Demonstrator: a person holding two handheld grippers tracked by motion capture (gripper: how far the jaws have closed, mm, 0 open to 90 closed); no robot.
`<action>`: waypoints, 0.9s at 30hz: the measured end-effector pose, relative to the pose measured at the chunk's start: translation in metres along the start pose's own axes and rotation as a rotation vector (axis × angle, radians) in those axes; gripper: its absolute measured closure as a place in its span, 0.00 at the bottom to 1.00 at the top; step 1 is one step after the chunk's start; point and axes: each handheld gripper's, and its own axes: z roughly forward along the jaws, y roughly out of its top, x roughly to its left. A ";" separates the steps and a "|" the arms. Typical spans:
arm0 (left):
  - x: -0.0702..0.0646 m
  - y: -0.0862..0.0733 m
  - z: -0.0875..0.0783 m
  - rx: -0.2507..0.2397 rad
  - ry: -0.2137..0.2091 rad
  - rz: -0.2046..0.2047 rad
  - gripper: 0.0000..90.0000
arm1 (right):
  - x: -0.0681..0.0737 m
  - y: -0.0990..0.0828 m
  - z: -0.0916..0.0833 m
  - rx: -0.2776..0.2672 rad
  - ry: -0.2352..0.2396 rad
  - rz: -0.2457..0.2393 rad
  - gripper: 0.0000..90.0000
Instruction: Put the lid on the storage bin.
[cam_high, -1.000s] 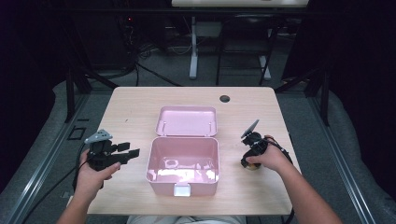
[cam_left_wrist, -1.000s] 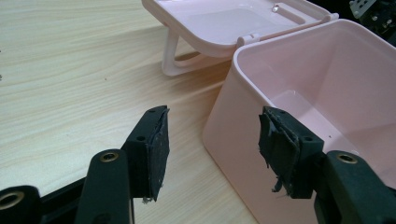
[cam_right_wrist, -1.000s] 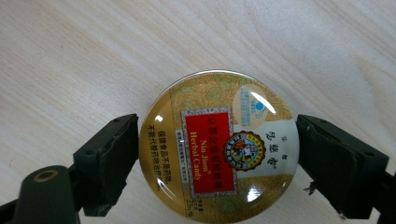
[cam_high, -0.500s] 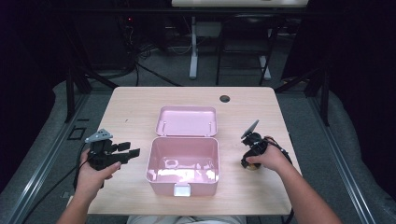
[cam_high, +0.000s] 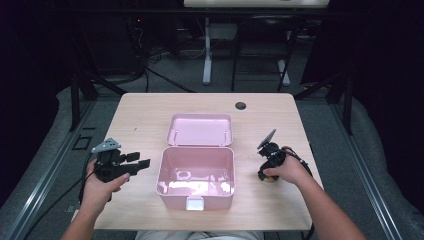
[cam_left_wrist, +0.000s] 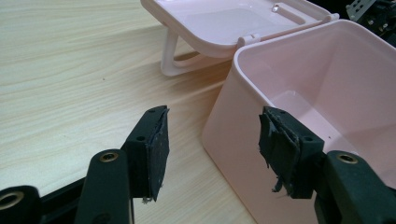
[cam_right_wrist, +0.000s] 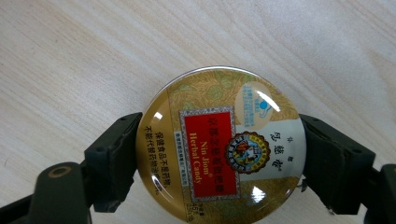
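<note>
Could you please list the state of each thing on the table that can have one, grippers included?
pink box: lid open, folded back flat; inside empty.
candy tin: closed, lying flat on the table, label up.
right gripper: jaws closed on the tin's sides.
left gripper: open, nothing held, beside the box.

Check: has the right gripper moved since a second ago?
No. In the high view the right gripper sits at the same spot right of the pink box. Its jaws have just been closing around the round candy tin.

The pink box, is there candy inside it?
No, the pink box is open with nothing inside; the candy tin sits between the right claw's jaws.
</note>
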 end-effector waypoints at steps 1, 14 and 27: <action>0.000 0.000 0.000 0.003 0.000 -0.001 0.47 | 0.000 0.000 0.001 -0.014 0.002 0.002 0.22; 0.000 -0.001 0.000 0.007 0.000 -0.002 0.47 | 0.004 0.004 -0.012 -0.001 -0.001 -0.035 0.22; 0.001 -0.001 0.000 0.005 0.005 0.003 0.47 | 0.019 0.016 -0.041 -0.008 -0.014 -0.099 0.22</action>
